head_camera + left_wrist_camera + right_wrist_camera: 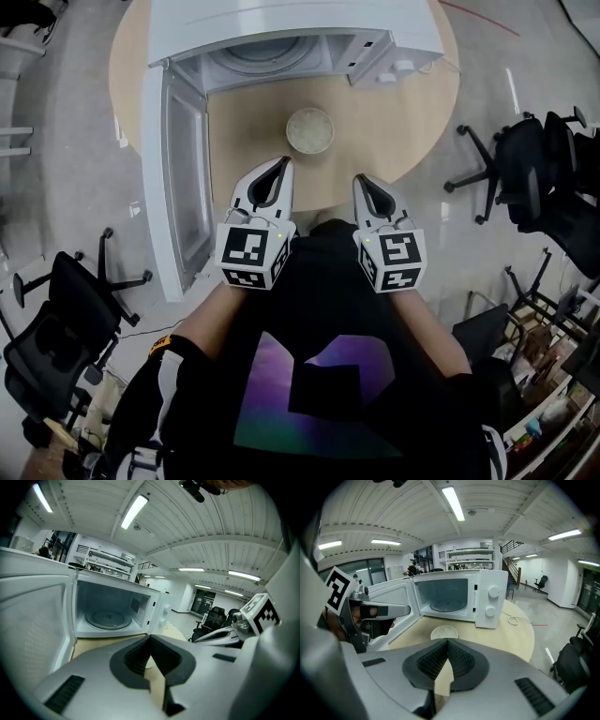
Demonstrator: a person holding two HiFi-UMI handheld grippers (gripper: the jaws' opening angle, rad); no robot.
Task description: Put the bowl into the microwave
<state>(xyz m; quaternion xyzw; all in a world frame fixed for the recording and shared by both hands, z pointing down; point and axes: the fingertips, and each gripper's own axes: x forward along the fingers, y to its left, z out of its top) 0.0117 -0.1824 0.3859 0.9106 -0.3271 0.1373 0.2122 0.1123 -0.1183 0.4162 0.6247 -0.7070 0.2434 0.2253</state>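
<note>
Round wooden table (412, 112) ahead of you. Bowl (310, 129) sits on it, just before open microwave (281, 28), apart from both tools. Your left gripper (283, 163) and right gripper (360, 179): jaws pressed together, nothing between.

Risks:
- closed jaws shove bowl instead of gripping
- rim slips from pinch
- your left arm clips open door (183, 178)

Bowl looks empty, though view too coarse to be sure. Cavity holds only turntable (108, 619).

On your round wooden surface (394, 122), the white box-shaped microwave (281, 23) stood at the far side, with its hinged door (183, 187) swung open to your left. The small pale round bowl (310, 129) sat on the surface just before the open cavity. Your left tool (280, 163) and right tool (362, 179) hung side by side nearer you, with the bowl beyond and between them.
</note>
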